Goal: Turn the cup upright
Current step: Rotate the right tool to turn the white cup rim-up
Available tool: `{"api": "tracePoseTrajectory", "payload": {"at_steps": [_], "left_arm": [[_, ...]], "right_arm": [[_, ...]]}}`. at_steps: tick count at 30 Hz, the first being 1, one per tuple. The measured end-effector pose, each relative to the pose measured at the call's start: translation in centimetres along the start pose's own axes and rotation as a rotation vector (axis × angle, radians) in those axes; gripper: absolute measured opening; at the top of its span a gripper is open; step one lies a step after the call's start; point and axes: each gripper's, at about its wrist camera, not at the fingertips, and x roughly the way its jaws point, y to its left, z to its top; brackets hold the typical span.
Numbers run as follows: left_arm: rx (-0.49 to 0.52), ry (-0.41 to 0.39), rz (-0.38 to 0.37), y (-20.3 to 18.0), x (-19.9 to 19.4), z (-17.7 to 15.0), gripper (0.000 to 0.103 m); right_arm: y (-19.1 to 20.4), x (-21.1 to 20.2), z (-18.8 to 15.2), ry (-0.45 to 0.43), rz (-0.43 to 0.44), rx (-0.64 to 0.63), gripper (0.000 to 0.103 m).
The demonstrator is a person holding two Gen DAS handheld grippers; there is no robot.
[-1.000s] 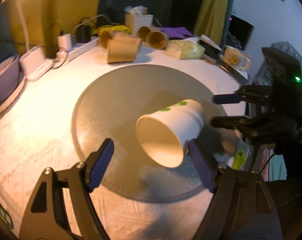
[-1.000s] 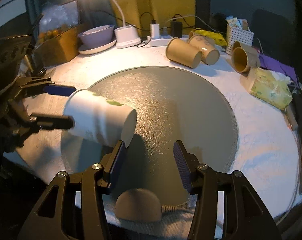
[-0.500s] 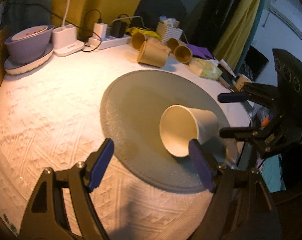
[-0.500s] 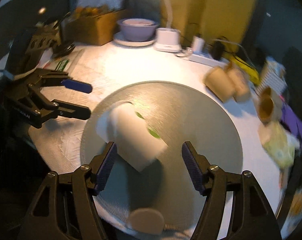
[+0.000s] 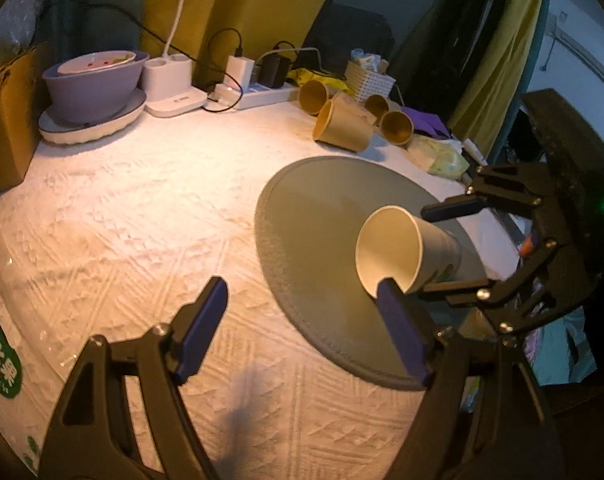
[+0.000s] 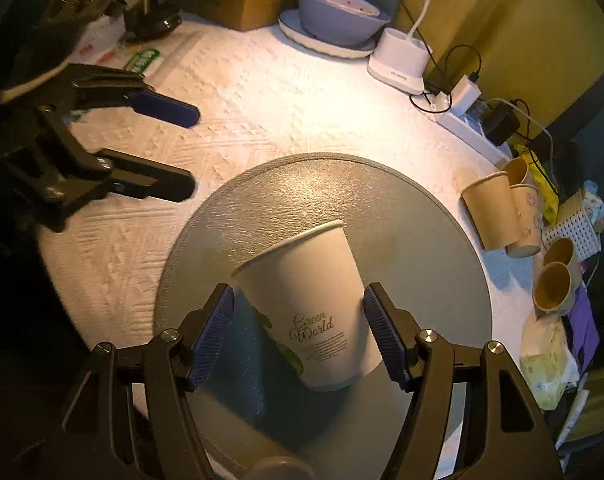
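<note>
We see the white paper cup with green print (image 6: 317, 312) tilted over the round grey mat (image 6: 414, 216) on the white textured counter (image 5: 121, 216); the right gripper (image 6: 297, 332) has its blue-padded fingers (image 6: 213, 336) either side of the cup, seemingly gripping it, though contact is hard to confirm; the left gripper (image 5: 302, 332) hovers beside it, fingers spread wide, holding nothing; brown paper cups (image 5: 342, 128) lie near the counter's far edge.

left tool (image 5: 302, 320): black frame, blue ribbed pads, silver screws | right tool (image 6: 297, 332): same build
</note>
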Motion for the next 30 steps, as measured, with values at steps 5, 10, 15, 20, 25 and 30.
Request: {"api": "tracePoseTrajectory", "payload": {"at_steps": [5, 10, 15, 20, 25, 30], "left_arm": [[-0.024, -0.007, -0.014, 1.0, -0.2, -0.2, 0.078], [-0.042, 0.002, -0.014, 1.7, -0.1, -0.4, 0.078], [-0.052, 0.002, -0.012, 2.2, -0.2, -0.6, 0.078], [-0.061, -0.011, -0.014, 2.9, -0.8, -0.5, 0.078], [-0.05, 0.001, 0.018, 3.2, -0.7, -0.7, 0.078], [-0.049, 0.002, 0.012, 3.2, -0.7, -0.8, 0.078]], "right_arm": [[0.0, 1.4, 1.0, 0.049, -0.018, -0.023, 0.07], [-0.2, 3.4, 1.9, 0.116, -0.034, -0.043, 0.07], [-0.7, 4.8, 2.7, 0.156, -0.037, -0.057, 0.07], [-0.9, 5.0, 3.8, 0.17, -0.05, -0.08, 0.07], [-1.0, 5.4, 4.7, 0.197, -0.055, -0.119, 0.07], [-1.2, 5.0, 4.9, 0.195, -0.051, -0.123, 0.07]]}}
